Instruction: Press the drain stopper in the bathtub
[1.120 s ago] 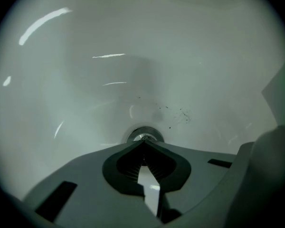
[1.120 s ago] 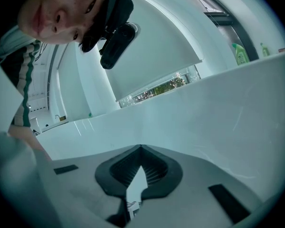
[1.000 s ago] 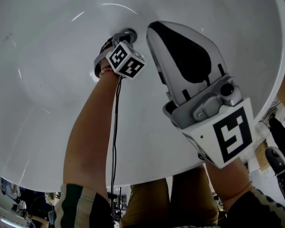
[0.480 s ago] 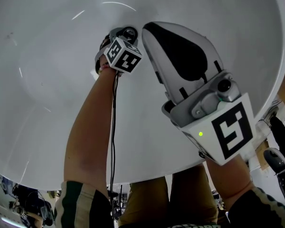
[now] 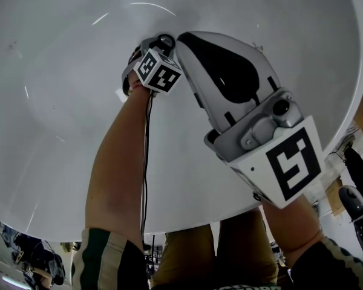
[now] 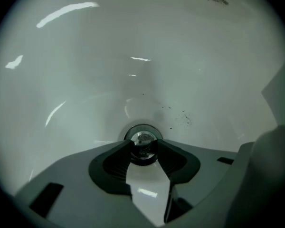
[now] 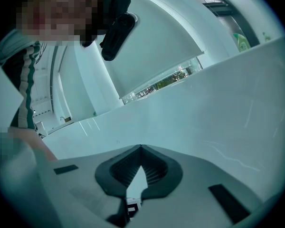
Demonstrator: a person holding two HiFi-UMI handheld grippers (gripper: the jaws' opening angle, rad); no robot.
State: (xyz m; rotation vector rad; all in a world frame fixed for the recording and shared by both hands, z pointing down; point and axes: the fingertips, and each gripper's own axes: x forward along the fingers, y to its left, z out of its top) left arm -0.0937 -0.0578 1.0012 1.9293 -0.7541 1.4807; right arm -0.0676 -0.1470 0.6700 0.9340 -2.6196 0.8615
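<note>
The round chrome drain stopper (image 6: pixel 142 144) sits in the floor of the white bathtub (image 6: pixel 85 94). In the left gripper view it shows in the gap between my left gripper's (image 6: pixel 143 152) dark pads. The jaws stand apart and are closing, and I see no pad pressing on the stopper. In the head view the left gripper (image 5: pixel 152 46) reaches down to the drain stopper (image 5: pixel 165 40), its marker cube just behind. My right gripper (image 5: pixel 183 40) hovers higher, close to the camera, its tips meeting with nothing between them; in the right gripper view it (image 7: pixel 141 148) points at the tub wall.
The bathtub's curved white wall (image 5: pixel 60 113) surrounds both grippers. Its rim (image 5: pixel 187 222) runs along the near side, with the person's legs (image 5: pixel 218 252) beyond it. A black cable (image 5: pixel 146 162) hangs along the left forearm. Small dark specks (image 6: pixel 183 120) lie right of the drain.
The left gripper's marker cube has shifted slightly up and left over the drain. The right gripper has drifted a little left, toward the drain.
</note>
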